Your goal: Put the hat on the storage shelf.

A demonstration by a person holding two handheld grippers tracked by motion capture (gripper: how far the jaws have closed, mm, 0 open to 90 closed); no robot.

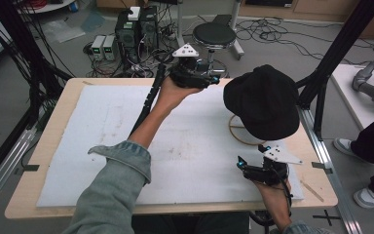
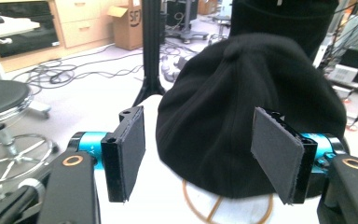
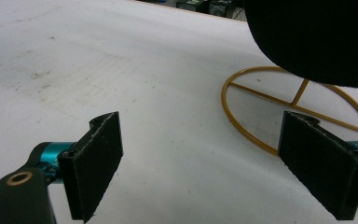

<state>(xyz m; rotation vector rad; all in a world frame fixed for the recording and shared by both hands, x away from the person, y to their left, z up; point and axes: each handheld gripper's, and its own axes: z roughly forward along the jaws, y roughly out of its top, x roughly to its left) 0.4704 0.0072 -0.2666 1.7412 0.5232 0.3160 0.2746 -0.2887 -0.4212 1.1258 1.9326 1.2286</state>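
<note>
While the black hat (image 1: 265,100) sits draped over its gold wire stand (image 1: 237,135) at about 3 o'clock on the desk (image 1: 39,161), neither gripper has hold of it, so I judge the work as either not begun or just finished; the pictures alone do not settle which. Left gripper (image 1: 213,78): held up in the palm at about 12 o'clock, near the far edge of the white foam mat (image 1: 92,141), jaws spread wide and empty. In the left gripper view the hat (image 2: 247,116) sits between and beyond the two pads (image 2: 130,149), not touching either, with the stand's ring (image 2: 205,212) showing under its rim. Right gripper (image 1: 252,158): low at about 5 o'clock, close to the near edge of the mat, jaws likewise fully apart with nothing between them. In the right gripper view the stand's base ring and cross-bars (image 3: 256,93) lie on the mat (image 3: 121,70) just ahead, and the underside of the hat (image 3: 317,37) hangs above at upper right. Status: hat on stand, seated over the top, both tools free. Left to do, if the hat is to come off: close in on the crown or rim, grip, lift clear.
</note>
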